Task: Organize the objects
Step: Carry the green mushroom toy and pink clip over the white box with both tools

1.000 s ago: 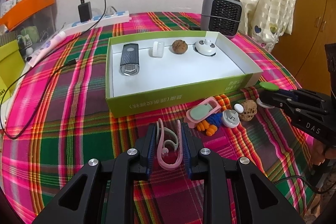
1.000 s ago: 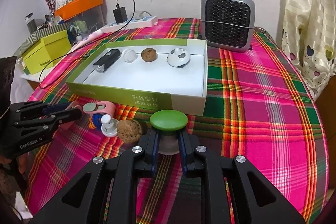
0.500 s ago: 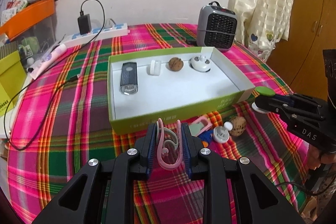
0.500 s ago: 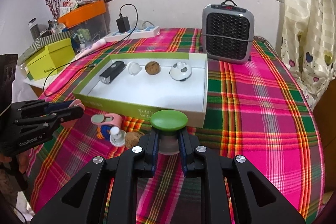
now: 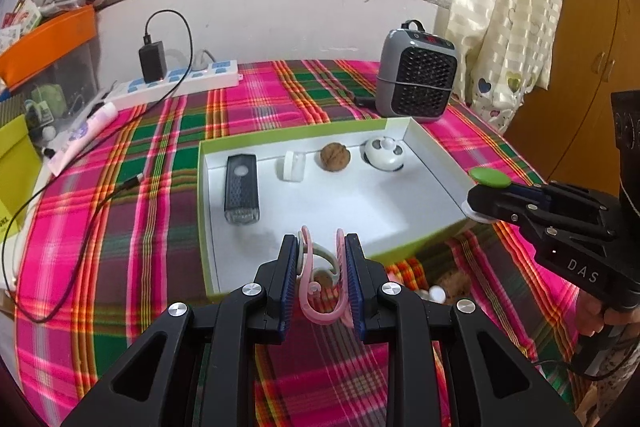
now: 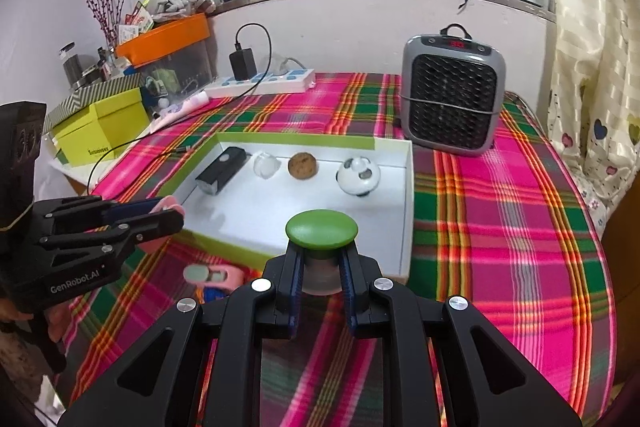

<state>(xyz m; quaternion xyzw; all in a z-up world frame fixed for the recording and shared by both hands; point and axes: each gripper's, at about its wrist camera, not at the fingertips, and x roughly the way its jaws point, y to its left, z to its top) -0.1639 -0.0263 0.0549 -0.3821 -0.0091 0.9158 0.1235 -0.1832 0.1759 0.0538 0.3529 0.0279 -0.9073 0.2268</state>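
Observation:
My left gripper [image 5: 322,253] is shut on a pink clip with a grey-green inner arm [image 5: 310,297], held over the near wall of the green-rimmed white box [image 5: 202,211]. My right gripper [image 6: 322,261] is shut on a green-topped knob [image 6: 321,230] just above the box's near right corner [image 6: 409,211]. Along the box's far side lie a black device [image 5: 241,187], a small white piece [image 5: 292,166], a walnut [image 5: 335,157] and a round white toy [image 5: 384,154]. In front of the box, a pink case [image 6: 212,273], a second walnut [image 5: 456,283] and a white cap [image 5: 436,293] rest on the plaid cloth.
A grey heater [image 5: 416,83] stands behind the box. A power strip [image 5: 176,83] with a black charger and a long cable sits at the far left. Yellow-green boxes [image 6: 100,131] and an orange-lidded bin [image 6: 168,35] crowd the left side. A curtain hangs at the right.
Both grippers have risen and moved forward over the box's near wall, each still holding its object. The loose items in front of the box now sit low, partly behind the fingers.

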